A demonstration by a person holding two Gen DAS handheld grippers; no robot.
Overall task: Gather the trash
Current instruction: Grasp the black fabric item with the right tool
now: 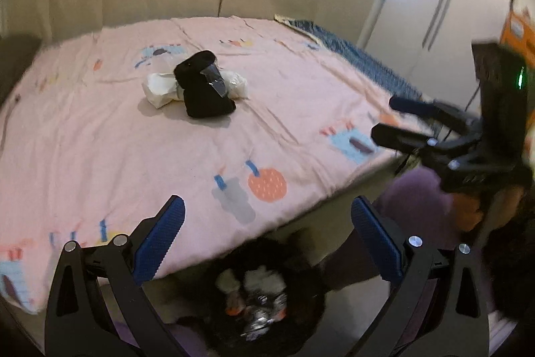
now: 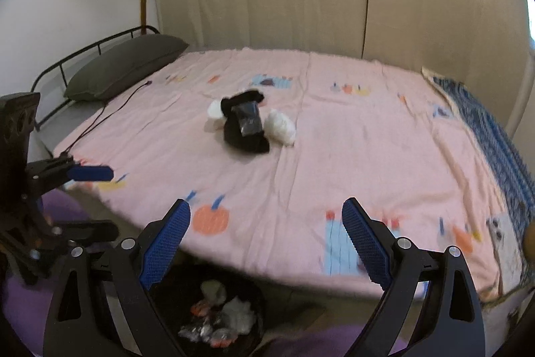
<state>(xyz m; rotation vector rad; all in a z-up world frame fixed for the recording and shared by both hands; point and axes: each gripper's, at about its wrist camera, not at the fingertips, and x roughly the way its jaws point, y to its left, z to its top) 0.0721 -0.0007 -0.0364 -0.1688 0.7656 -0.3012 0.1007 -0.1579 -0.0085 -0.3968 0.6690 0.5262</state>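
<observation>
A small pile lies mid-bed: a black cloth-like item [image 1: 204,92] [image 2: 245,129] with a clear plastic wrapper [image 1: 214,81] on it, flanked by crumpled white wads [image 1: 158,89] [image 2: 281,126]. A black-lined trash bin [image 1: 264,303] [image 2: 217,320] holding white, silvery and orange scraps stands on the floor by the bed's near edge. My left gripper [image 1: 267,236] is open and empty above the bin. My right gripper [image 2: 267,240] is open and empty over the bed's edge, also seen in the left wrist view [image 1: 394,119].
The pink patterned bedsheet [image 2: 334,156] covers the bed. A grey pillow [image 2: 123,66] and a metal headboard rail [image 2: 93,47] are at the left, with a dark cable [image 2: 100,119] on the sheet. A blue patterned blanket [image 2: 495,136] lies along the right edge. Beige curtains hang behind.
</observation>
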